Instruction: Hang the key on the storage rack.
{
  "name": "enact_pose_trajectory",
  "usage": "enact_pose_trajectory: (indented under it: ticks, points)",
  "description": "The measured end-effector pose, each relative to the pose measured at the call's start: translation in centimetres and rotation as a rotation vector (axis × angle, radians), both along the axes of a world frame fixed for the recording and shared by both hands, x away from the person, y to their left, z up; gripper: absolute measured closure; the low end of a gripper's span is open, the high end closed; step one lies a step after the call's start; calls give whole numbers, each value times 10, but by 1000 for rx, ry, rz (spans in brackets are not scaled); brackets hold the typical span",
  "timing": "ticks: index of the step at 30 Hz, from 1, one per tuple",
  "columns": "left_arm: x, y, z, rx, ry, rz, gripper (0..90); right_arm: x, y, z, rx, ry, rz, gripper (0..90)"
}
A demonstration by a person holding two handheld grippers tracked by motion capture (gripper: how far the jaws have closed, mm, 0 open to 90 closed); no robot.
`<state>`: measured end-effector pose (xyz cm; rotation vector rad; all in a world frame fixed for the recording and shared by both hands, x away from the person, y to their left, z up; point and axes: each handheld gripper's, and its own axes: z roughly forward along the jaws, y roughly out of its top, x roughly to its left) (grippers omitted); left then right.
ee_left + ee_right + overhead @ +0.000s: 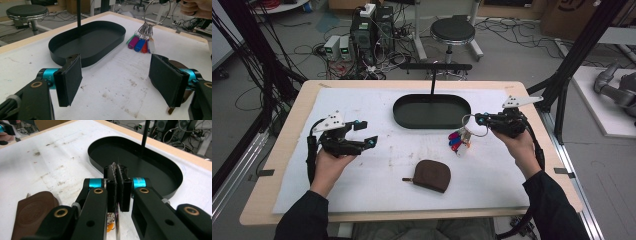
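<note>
While raised, right gripper (pixel 478 119) pinches key ring (pixel 475 125)

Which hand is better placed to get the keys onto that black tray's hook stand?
Right. The right gripper is already shut on the key ring, beside the black tray. The left gripper is open, holds nothing and sits farther off.

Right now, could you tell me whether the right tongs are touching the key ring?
Touching. The right gripper view shows the right tongs shut on the key ring, its wire pinched between the pads; in the high view the ring hangs from their tips.
</note>
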<state>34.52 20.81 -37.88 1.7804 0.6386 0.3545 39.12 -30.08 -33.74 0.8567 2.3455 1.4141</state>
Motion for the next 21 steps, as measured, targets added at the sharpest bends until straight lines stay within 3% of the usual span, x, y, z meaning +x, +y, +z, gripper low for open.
enact_pose_trajectory:
  ticks: [7, 21]
  points:
    - [-2, 2, -2, -29, -3, -1, 266, 1, 2, 15, -3, -17, 27, 878]
    - [-2, 5, -3, -32, -6, -1, 266, 14, 1, 37, 40, -59, 40, 878]
